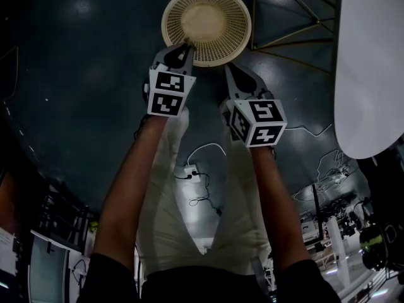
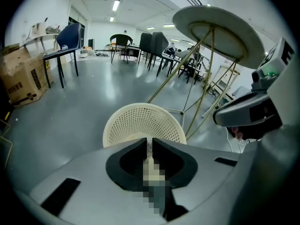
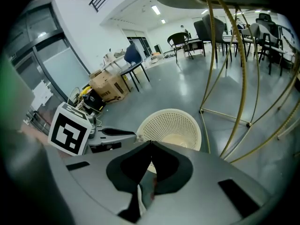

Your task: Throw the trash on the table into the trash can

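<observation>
Trash can [image 1: 177,10]: a cream perforated basket standing mouth up on the grey floor [image 1: 82,74], just beside the wire legs of the white round table [image 1: 369,68], so that whatever is let go above it falls in. Its bottom looks pale, and we cannot tell any separate piece of trash apart inside. The left gripper [image 1: 187,45] hangs with its tips over the near rim. The right gripper [image 1: 228,67] is just outside that rim. Both point steeply down at the opening. The left jaws are closed narrow on a thin pale strip [image 2: 149,150] caught in their seam. The right jaws meet at the tips, with a pale, reddish scrap [image 3: 141,197] caught just behind them. We judge both to be trash carried here for dropping, the right needing a slight reach forward first
</observation>
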A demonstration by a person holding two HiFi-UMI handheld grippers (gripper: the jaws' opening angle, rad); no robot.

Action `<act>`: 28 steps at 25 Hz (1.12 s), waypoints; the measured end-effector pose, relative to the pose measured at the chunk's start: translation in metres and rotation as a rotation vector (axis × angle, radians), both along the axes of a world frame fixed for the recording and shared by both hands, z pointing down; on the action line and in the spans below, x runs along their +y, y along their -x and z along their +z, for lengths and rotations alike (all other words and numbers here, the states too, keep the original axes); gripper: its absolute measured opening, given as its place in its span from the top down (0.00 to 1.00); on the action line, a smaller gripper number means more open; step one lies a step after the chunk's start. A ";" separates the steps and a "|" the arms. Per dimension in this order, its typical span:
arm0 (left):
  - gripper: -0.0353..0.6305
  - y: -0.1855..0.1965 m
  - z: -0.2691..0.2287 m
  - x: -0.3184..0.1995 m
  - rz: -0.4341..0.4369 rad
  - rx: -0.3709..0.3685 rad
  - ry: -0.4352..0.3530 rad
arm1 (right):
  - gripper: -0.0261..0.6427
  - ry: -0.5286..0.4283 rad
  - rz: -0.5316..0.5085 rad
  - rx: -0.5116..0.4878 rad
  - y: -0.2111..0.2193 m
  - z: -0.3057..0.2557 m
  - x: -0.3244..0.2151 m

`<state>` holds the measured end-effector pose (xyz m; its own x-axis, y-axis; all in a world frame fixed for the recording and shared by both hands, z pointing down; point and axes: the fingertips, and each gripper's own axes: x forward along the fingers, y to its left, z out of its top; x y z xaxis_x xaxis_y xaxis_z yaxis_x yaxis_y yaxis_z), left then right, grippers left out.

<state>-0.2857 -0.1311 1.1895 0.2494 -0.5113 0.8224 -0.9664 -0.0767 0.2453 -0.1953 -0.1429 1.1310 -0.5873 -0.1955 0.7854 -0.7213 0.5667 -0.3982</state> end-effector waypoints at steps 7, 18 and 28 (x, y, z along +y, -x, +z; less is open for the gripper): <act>0.74 0.001 0.007 -0.010 -0.031 0.010 -0.030 | 0.93 0.001 -0.009 0.009 -0.004 0.009 -0.004; 0.76 0.001 -0.031 -0.006 -0.009 0.014 -0.045 | 0.93 -0.018 -0.034 0.002 0.001 -0.022 -0.002; 0.89 0.003 -0.095 0.015 -0.019 0.020 -0.048 | 0.93 -0.039 -0.066 -0.003 0.013 -0.079 0.000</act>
<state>-0.2886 -0.1157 1.0947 0.2551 -0.5546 0.7920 -0.9628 -0.0703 0.2609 -0.2087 -0.1428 1.0520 -0.6024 -0.1870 0.7760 -0.6808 0.6279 -0.3771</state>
